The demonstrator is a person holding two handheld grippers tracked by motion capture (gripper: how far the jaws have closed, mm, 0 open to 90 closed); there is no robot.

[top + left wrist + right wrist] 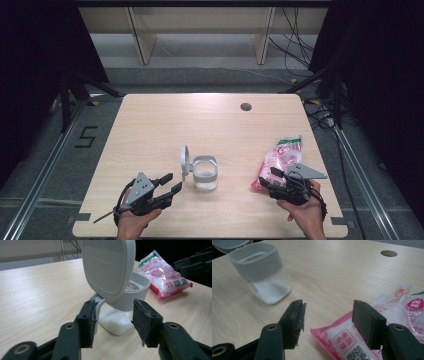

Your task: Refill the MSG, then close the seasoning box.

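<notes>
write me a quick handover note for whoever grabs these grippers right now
Left gripper: open, empty, aimed at the jar just short of it.
Right gripper: open, empty, at the near end of the pink bag, pads not pressing on it.
Jar stands mid-table with its hinged lid flipped up; a low layer of white granules inside.
Bag lies flat on the table, right of the jar.
Done: lid opened.
Left, probably: grasp the bag, steady the jar, pour.

Left gripper [172, 182]: held low in the left hand [134, 220], fingers [86, 322] parted, gripping nothing.
Right gripper [269, 177]: right hand [305, 212] behind it, fingers [367, 323] apart.
</notes>
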